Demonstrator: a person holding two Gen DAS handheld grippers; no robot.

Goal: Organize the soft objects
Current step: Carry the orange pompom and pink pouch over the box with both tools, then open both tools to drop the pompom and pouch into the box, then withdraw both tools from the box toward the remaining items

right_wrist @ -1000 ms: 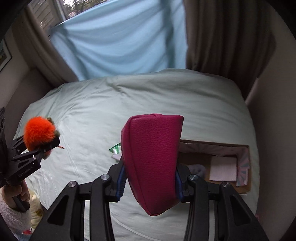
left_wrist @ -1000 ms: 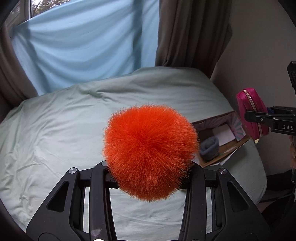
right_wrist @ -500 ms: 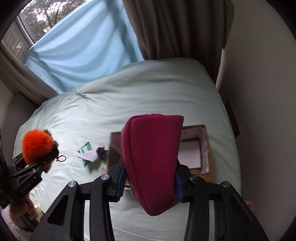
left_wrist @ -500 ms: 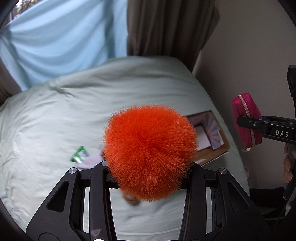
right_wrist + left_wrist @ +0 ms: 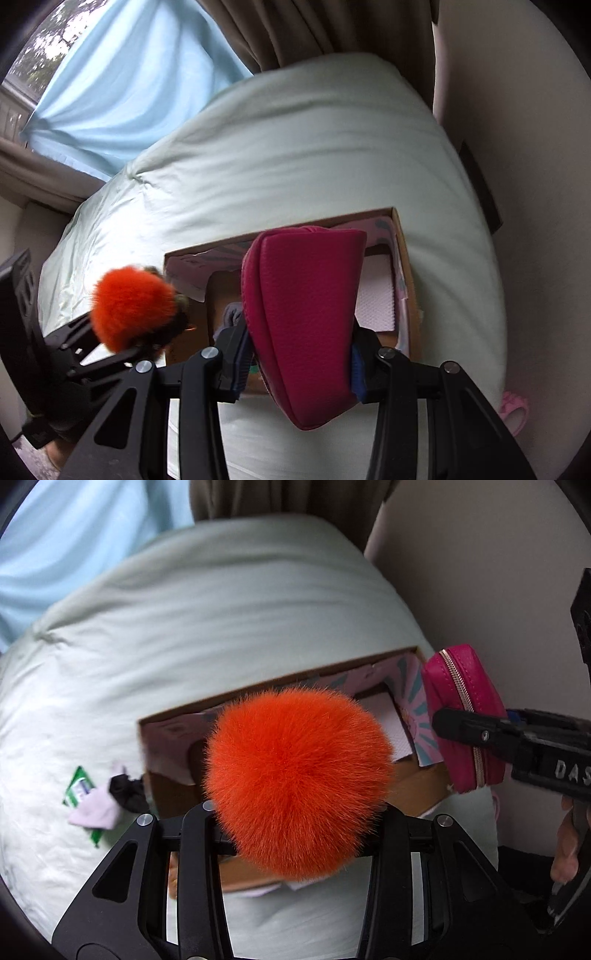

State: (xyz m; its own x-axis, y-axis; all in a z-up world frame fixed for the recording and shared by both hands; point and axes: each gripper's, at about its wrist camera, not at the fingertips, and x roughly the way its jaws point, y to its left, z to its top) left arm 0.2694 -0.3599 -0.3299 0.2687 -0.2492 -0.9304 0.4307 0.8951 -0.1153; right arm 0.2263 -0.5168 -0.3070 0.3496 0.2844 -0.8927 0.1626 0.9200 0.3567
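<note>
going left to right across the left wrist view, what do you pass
green packet → pale lilac cloth → black fabric bundle → fluffy orange pompom → magenta zipped leather pouch

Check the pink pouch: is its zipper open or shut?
Shut. The pink pouch, clamped in the right gripper, shows its zipper line closed along the visible edge.

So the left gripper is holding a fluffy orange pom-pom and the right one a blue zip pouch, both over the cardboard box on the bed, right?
Nearly. The zip pouch in the right gripper is magenta pink, not blue, as both wrist views show. The rest holds: the left gripper grips the orange pom-pom, both over the cardboard box on the bed.
</note>
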